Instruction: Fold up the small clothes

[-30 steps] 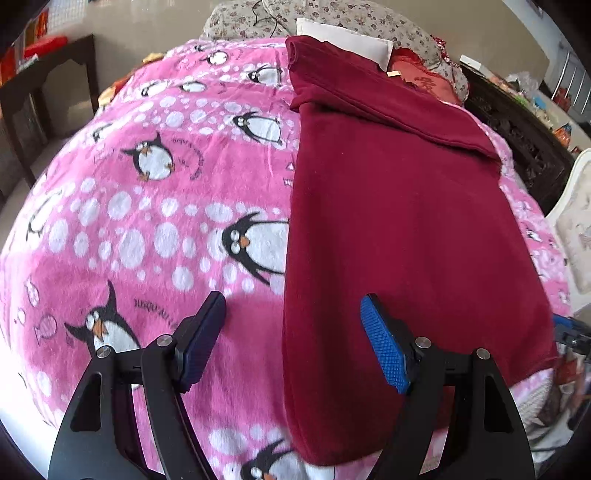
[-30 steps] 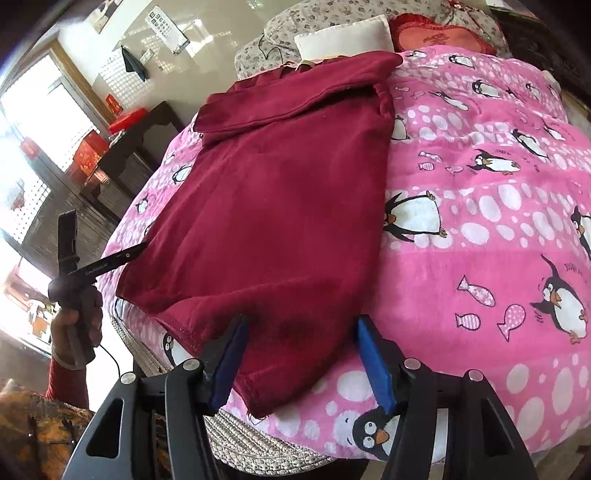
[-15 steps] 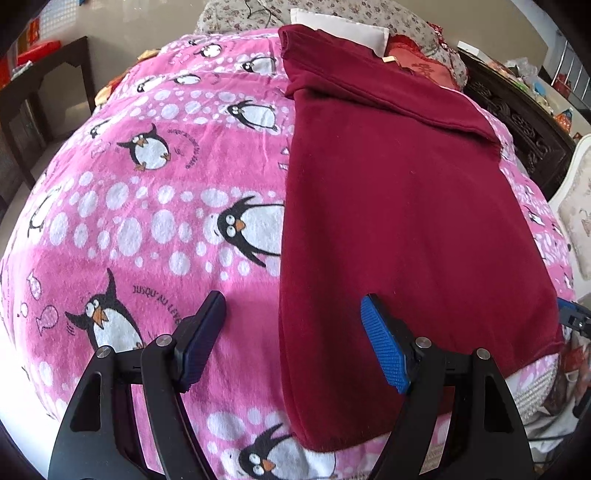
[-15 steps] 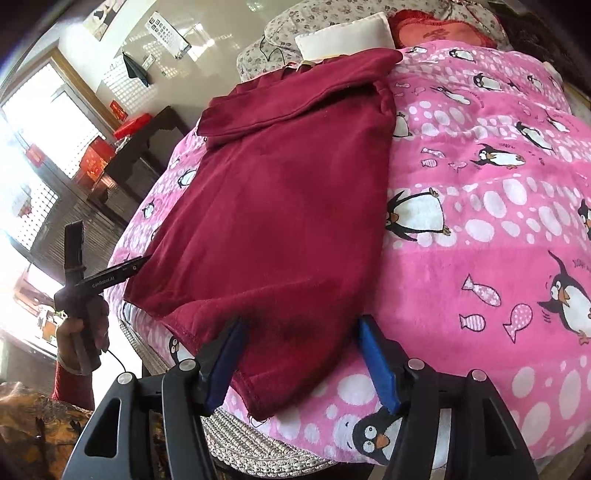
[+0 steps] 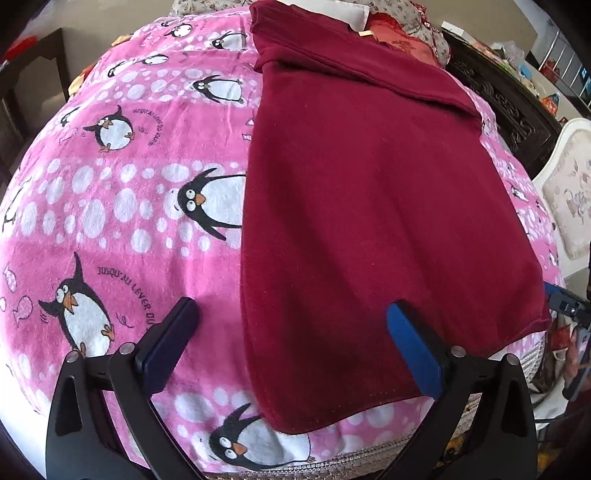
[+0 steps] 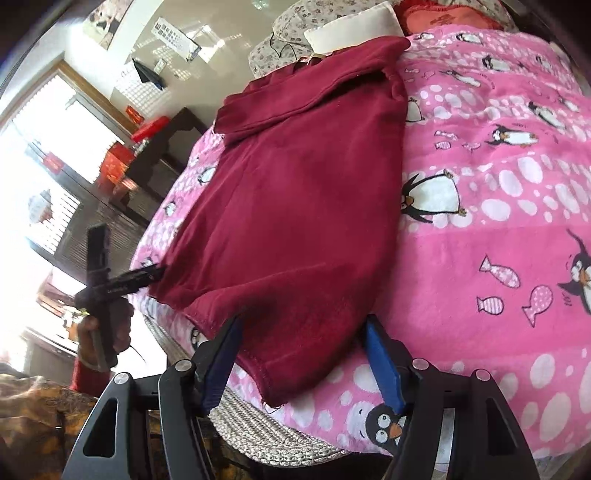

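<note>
A dark red garment (image 5: 369, 221) lies flat on the pink penguin blanket (image 5: 110, 221), its top part folded over at the far end. My left gripper (image 5: 291, 343) hovers over the garment's near left edge. Its jaws are opening wide, with the cloth's edge between them and no pad pressing on it. In the right wrist view the garment (image 6: 295, 203) reaches the blanket's (image 6: 498, 221) near edge. My right gripper (image 6: 301, 362) straddles the near right corner, jaws opening, pads off the cloth. A hand holds the left gripper (image 6: 118, 284) at the garment's other near corner.
Pillows, among them a white pillow (image 6: 351, 29), lie at the bed's far end. A dark wooden table (image 6: 166, 147) stands beside the bed near the window. Carved dark furniture (image 5: 509, 103) and a white chair (image 5: 569, 192) flank the other side. A woven mat edge (image 6: 258, 424) shows under the blanket.
The left jaws have spread much wider, and that view has tipped down toward the near hem. The right jaws have widened a little around the corner.
</note>
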A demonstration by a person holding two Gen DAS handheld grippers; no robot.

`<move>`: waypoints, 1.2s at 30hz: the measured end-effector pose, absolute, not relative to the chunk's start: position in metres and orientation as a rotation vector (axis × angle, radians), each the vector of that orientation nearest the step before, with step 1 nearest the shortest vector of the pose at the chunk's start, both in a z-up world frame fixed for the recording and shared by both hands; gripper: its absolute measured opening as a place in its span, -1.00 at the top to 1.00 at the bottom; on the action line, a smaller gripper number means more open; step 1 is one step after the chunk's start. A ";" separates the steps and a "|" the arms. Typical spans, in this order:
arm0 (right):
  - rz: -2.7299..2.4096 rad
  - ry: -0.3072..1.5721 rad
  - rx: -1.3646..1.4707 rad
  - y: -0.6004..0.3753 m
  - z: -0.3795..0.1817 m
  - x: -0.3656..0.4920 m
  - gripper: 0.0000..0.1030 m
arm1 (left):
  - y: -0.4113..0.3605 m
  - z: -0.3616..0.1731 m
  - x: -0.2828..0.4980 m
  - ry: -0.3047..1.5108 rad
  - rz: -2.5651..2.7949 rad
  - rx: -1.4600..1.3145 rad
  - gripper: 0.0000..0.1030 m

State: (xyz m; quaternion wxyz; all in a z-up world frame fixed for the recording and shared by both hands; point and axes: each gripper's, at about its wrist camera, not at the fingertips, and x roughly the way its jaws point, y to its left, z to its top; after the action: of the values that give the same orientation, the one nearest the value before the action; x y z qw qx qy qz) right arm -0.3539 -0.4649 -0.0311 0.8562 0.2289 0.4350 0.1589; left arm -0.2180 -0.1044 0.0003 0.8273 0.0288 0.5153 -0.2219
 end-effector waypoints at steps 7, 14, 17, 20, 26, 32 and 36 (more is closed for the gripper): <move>0.428 0.891 0.543 -0.466 -0.040 -0.346 -0.26 | -0.107 -0.002 -0.214 1.100 -0.460 0.020 -0.98; 0.560 0.872 0.572 -0.461 -0.047 -0.337 0.71 | -0.117 0.008 -0.221 1.086 -0.552 0.047 0.51; 0.616 0.828 0.579 -0.457 -0.035 -0.326 0.75 | -0.113 0.019 -0.210 1.108 -0.598 -0.015 0.81; 0.676 0.725 0.602 -0.463 -0.007 -0.317 0.75 | -0.104 0.042 -0.193 1.081 -0.653 -0.104 0.82; 0.647 0.530 0.548 -0.488 0.066 -0.264 0.76 | -0.113 0.099 -0.138 0.932 -0.679 -0.162 0.85; 0.576 0.458 0.528 -0.514 0.105 -0.186 0.80 | -0.125 0.133 -0.081 0.889 -0.706 -0.208 0.85; 0.602 0.467 0.529 -0.518 0.104 -0.172 0.81 | -0.121 0.118 -0.093 0.967 -0.751 -0.224 0.85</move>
State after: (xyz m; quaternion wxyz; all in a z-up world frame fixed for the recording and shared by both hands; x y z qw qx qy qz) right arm -0.1720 -0.5183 0.1041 0.8943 0.2552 0.2253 0.2903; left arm -0.0929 -0.1207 0.1182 0.8127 -0.1050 0.4527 -0.3516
